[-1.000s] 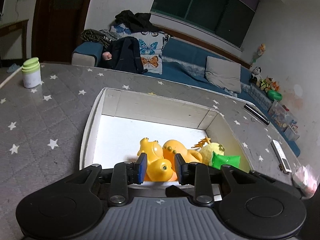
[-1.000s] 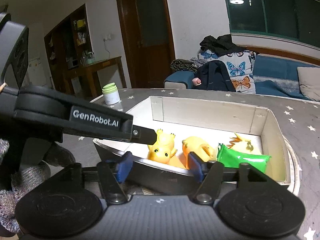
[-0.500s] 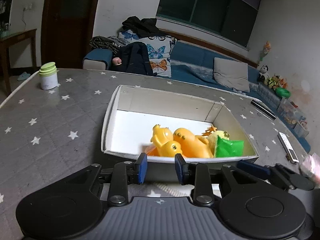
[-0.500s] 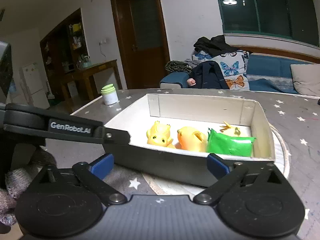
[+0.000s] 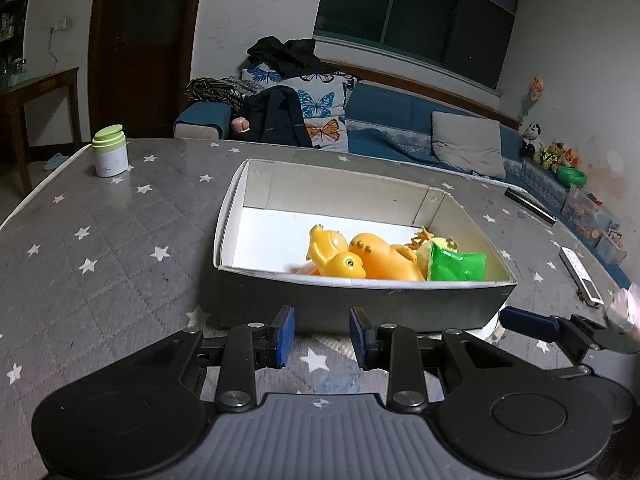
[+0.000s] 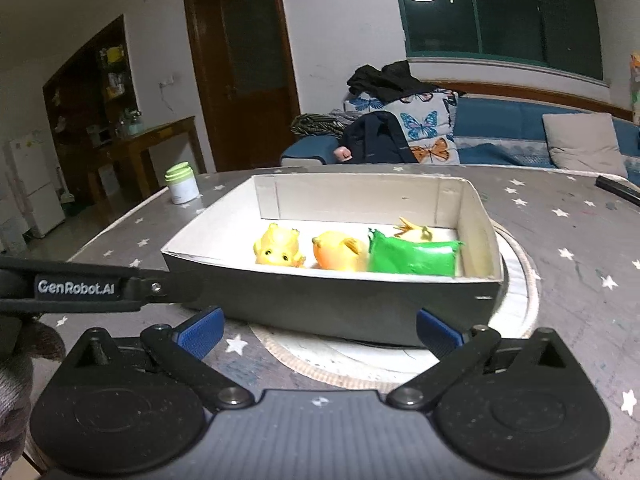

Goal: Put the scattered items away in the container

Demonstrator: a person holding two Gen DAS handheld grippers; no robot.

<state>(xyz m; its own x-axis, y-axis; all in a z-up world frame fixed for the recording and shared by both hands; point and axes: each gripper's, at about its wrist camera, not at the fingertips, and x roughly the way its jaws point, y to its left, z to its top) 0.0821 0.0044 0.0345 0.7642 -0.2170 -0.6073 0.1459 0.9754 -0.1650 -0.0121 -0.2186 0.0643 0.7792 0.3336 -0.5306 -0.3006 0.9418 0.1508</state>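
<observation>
On the star-printed grey table sits a rectangular cardboard box, dark outside, white inside. Four things lie against its near wall: two glossy yellow-orange plastic animal toys, a yellow plush toy and a shiny green pouch. Left of the box the tabletop is bare as far as one green-lidded white jar. The left gripper hangs just short of the box's near wall, blue pads partly apart, empty. The right gripper has just been opening; its jaws are spread wide with nothing between them.
</observation>
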